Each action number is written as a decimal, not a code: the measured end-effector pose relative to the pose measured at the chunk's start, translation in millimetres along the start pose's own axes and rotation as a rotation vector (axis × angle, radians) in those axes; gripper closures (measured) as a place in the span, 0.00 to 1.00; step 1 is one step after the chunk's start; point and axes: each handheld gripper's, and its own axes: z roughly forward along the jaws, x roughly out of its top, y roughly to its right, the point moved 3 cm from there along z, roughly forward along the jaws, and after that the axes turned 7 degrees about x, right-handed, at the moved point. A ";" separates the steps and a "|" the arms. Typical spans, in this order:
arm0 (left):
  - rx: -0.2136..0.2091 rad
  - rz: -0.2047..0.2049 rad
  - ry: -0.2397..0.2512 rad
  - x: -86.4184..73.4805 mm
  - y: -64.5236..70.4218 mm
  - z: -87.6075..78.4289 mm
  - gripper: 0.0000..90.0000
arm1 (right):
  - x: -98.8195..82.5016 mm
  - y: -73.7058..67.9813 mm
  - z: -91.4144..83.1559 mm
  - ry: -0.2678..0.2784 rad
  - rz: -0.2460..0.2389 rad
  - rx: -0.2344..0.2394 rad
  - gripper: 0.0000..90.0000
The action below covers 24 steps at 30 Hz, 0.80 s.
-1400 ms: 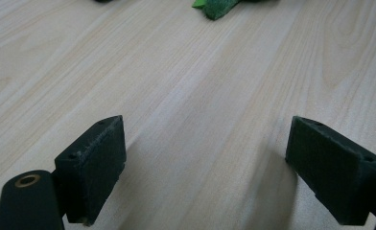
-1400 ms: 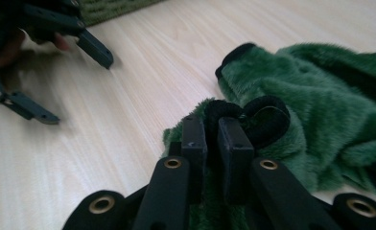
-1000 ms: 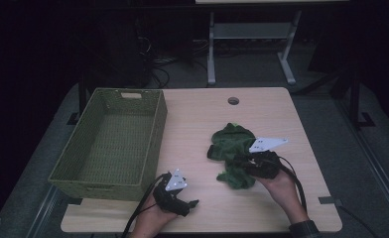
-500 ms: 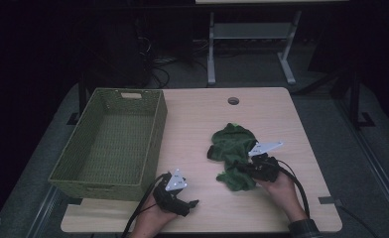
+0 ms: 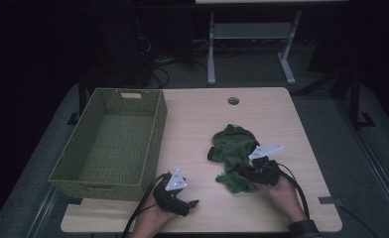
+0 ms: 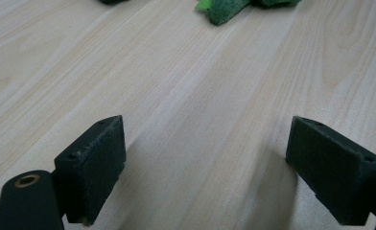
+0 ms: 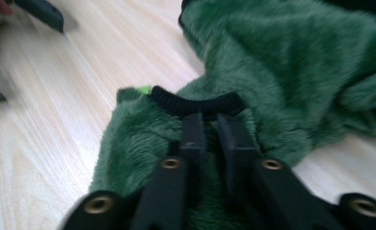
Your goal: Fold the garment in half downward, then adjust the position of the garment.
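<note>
Down at lower right of the high view: right gripper [image 5: 236,171], gripped by the right hand [image 5: 282,191], pointing left into the near end of a crumpled green fleece garment [image 5: 234,148]. Lies right of centre on the pale wooden surface [image 5: 192,119], running from mid-frame down toward the lower right, long axis roughly up and down the picture, near end right at the jaws.

Closer in, through the right gripper view: right gripper [image 7: 210,120] with jaws narrow, just a slim gap between them, having just been opening a touch. Green fleece [image 7: 296,62] under and around the tips, and a black ribbed cuff [image 7: 195,103] lying straight across them. Touching, certainly; biting or merely resting on the pile, cannot tell.

Lower centre of the high view: left gripper [image 5: 190,203] parked on the surface just in front of the woven green basket [image 5: 153,144], aimed right. In the left gripper view, jaws wide [image 6: 205,158], nothing but bare wood between them, a scrap of the garment [image 6: 224,9] well off at the top edge.

So, the relation that counts: garment at the right jaws, well apart from the left; basket away at the left of the frame, across open surface. Right hand plainly the nearer, and likely needing a firm bite on that cuff before any lift.
</note>
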 end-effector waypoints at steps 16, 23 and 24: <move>0.000 -0.012 -0.013 6.4 -1.3 3.1 0.15 | 14.4 1.6 -34.0 0.099 0.001 -0.074 0.61; -0.039 -0.026 -0.016 25.5 -2.4 2.8 0.15 | 20.0 7.5 -42.4 0.114 -0.007 -0.089 0.58; -0.044 -0.029 -0.013 28.0 -2.5 3.0 0.15 | 21.4 8.8 -43.9 0.123 -0.009 -0.093 0.57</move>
